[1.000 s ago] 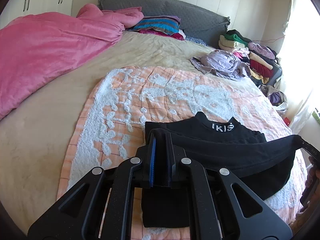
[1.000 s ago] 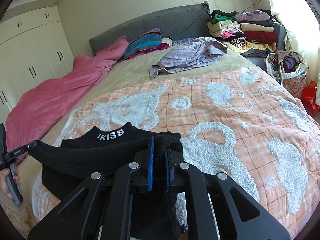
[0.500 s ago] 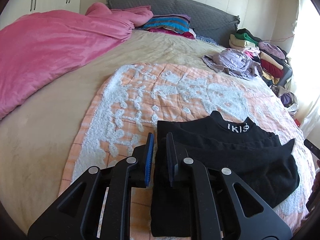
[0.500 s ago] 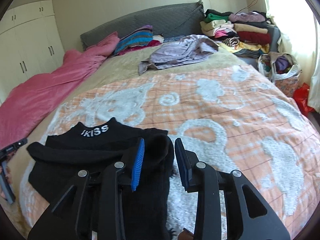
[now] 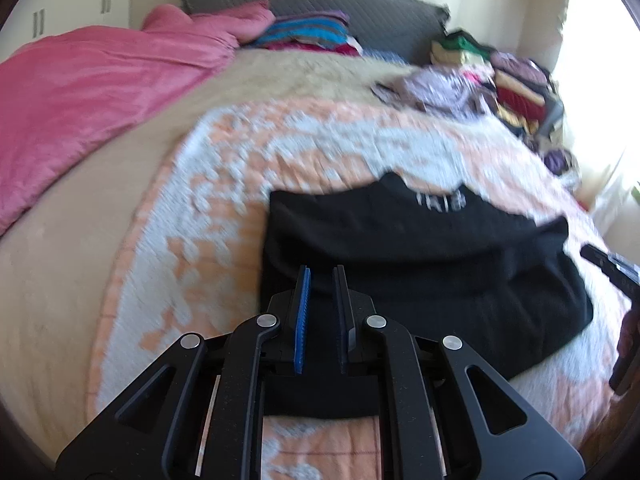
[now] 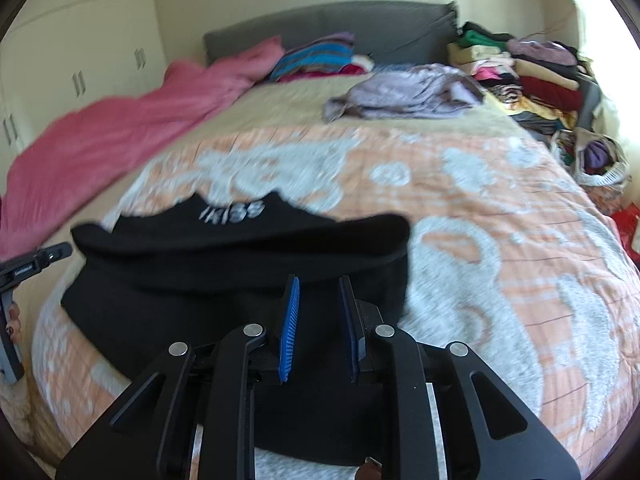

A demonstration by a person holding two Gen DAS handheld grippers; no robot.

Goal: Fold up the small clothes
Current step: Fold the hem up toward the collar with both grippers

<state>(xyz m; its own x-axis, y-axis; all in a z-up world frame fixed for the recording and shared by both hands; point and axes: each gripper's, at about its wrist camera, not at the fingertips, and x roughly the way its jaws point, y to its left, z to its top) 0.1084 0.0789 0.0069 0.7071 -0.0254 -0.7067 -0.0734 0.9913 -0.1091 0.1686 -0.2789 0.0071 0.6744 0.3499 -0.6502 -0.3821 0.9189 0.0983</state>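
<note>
a: where's the black top (image 5: 420, 264)?
b: folded on the orange blanket (image 5: 224, 184), under both claws. left claw (image 5: 321, 276) and right claw (image 6: 319, 286) gape, gripping nothing.
a: room?
b: bed, pink duvet (image 5: 88, 92), clothes pile (image 6: 532, 80).

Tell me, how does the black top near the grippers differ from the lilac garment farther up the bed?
The black top lies folded flat on the orange blanket; the lilac garment sits crumpled on the beige bedding. The black top shows white lettering at its collar; the lilac garment shows none. Neither is held.
</note>
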